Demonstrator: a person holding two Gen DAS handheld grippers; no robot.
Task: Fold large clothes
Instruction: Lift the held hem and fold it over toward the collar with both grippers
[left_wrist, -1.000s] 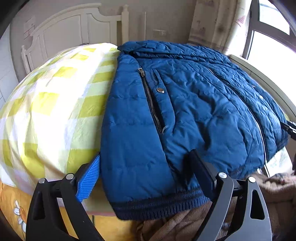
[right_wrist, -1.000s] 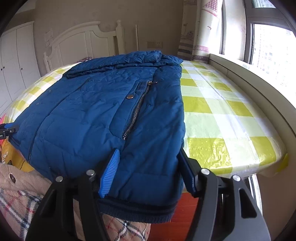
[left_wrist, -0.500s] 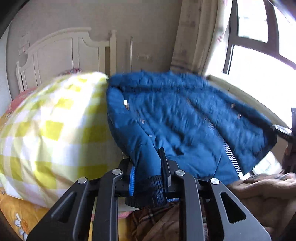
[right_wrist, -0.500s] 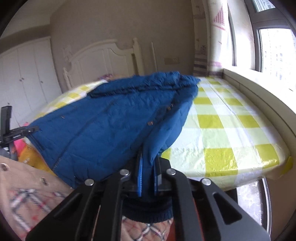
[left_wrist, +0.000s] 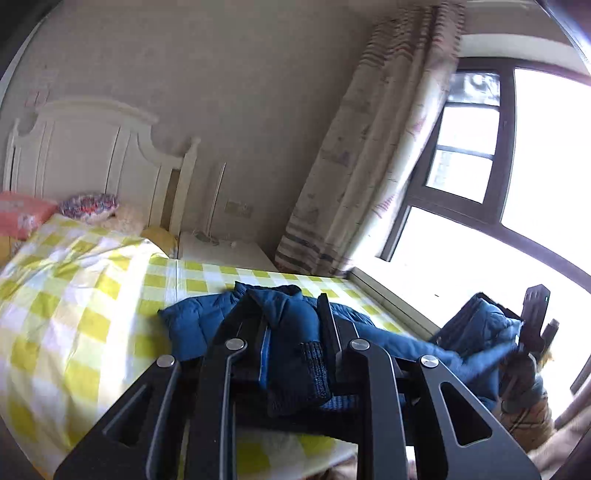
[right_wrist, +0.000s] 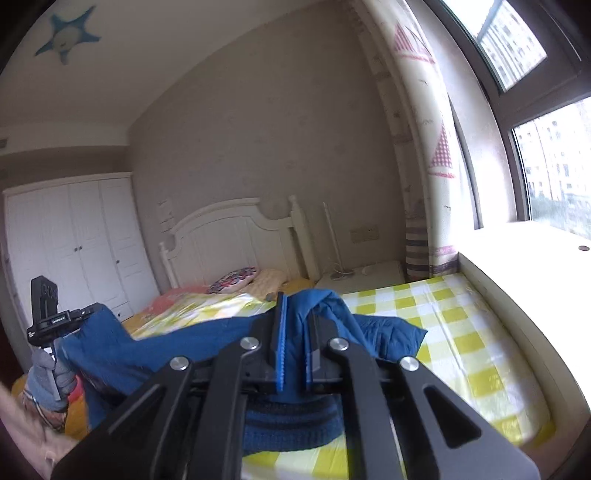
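Observation:
A blue quilted jacket (left_wrist: 291, 321) hangs between my two grippers above the bed. My left gripper (left_wrist: 293, 314) is shut on the jacket's ribbed hem at one corner. My right gripper (right_wrist: 295, 317) is shut on the jacket (right_wrist: 373, 332) at the other hem corner. The jacket's collar end trails down onto the yellow-checked bedspread (left_wrist: 74, 302). The right gripper shows in the left wrist view (left_wrist: 532, 325) at the far right, and the left gripper shows in the right wrist view (right_wrist: 48, 317) at the far left.
The bed has a white headboard (left_wrist: 92, 155) and pillows (left_wrist: 88, 205) at the far end. A window sill (right_wrist: 517, 258) and curtain (left_wrist: 362, 166) run along the bed's right side. A white wardrobe (right_wrist: 74, 243) stands at the left. A nightstand (right_wrist: 362, 277) is beside the headboard.
Both grippers have shut on the jacket's hem and lifted it high off the bed. The jacket, which lay flat, now hangs stretched between them with only its collar end on the bedspread.

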